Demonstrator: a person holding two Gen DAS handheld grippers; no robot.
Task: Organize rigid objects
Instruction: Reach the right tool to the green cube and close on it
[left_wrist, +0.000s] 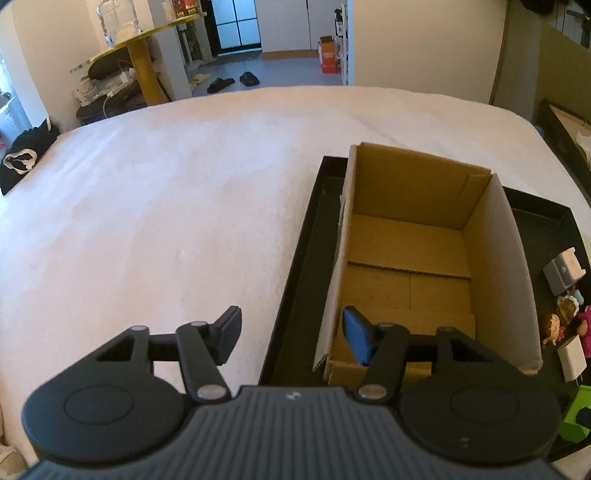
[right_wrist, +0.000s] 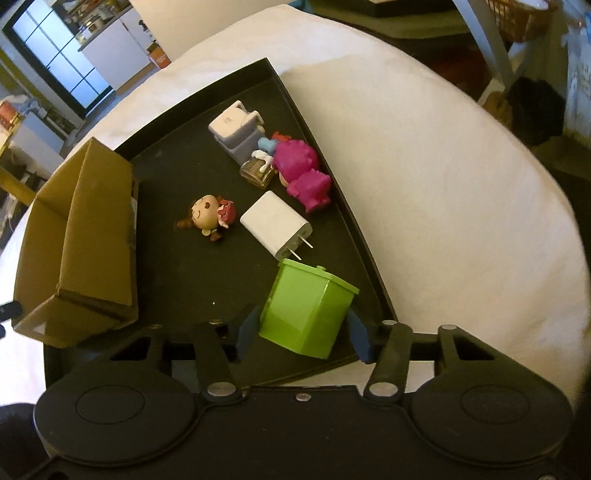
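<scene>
While the right gripper (right_wrist: 303, 332) jaws bracket the green bin (right_wrist: 308, 308), contact unclear, it may tip; left gripper (left_wrist: 291, 336) jaws gape, straddling the cardboard box (left_wrist: 334, 295) wall.

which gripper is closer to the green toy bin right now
Right. The right gripper straddles the green toy bin; the left gripper straddles the cardboard box wall, across the box from it.

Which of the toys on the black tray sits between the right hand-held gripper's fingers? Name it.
The green toy bin, tipped over at the tray's near edge. The doll and pink figure lie farther off.
</scene>
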